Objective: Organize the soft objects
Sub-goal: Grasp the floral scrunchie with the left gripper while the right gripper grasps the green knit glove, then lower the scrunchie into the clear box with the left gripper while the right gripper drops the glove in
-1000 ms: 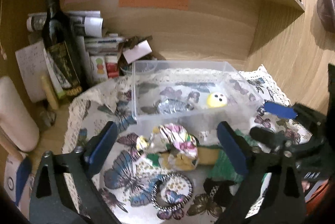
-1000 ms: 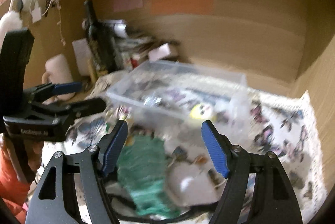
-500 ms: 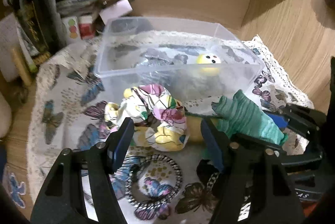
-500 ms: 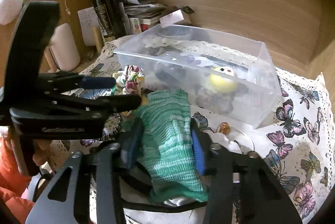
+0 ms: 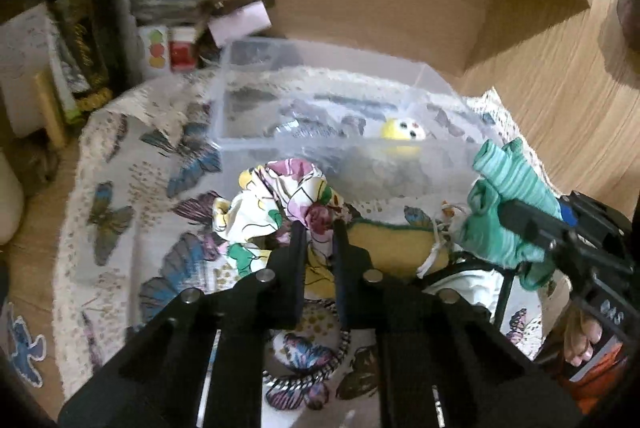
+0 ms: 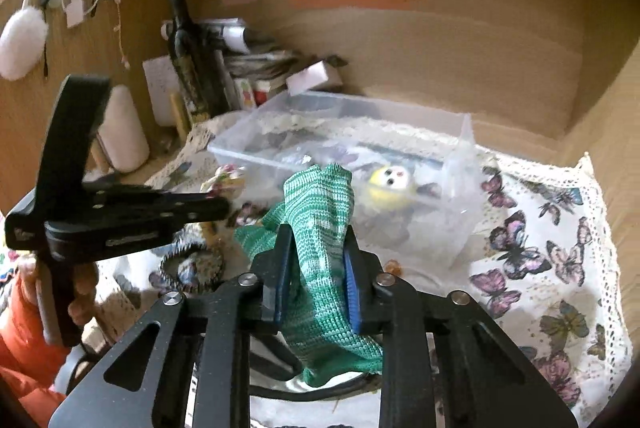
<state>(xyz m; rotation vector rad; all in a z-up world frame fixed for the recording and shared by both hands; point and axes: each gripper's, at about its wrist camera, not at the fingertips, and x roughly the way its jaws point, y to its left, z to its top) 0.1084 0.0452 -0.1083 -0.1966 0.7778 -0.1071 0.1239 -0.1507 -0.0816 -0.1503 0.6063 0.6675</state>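
Observation:
My left gripper (image 5: 318, 228) is shut on the floral fabric scrunchie (image 5: 276, 199), which lies on the butterfly cloth (image 5: 132, 211) in front of the clear plastic bin (image 5: 320, 107). My right gripper (image 6: 314, 248) is shut on a green knitted sock (image 6: 320, 211) and holds it up in front of the bin (image 6: 352, 131). The sock also shows in the left wrist view (image 5: 508, 203). A yellow soft toy with eyes (image 6: 390, 181) lies inside the bin. A yellow sponge-like pad (image 5: 392, 248) lies beside the scrunchie.
A black-and-white ring band (image 5: 308, 360) lies on the cloth near me. A dark bottle (image 6: 188, 55), papers and small boxes (image 5: 168, 47) crowd the back left corner. A white roll (image 6: 122, 131) stands at left. Wooden walls close the back and right.
My left gripper moved forward and closed on the floral scrunchie. My right gripper closed on the green sock and lifted it toward the bin.

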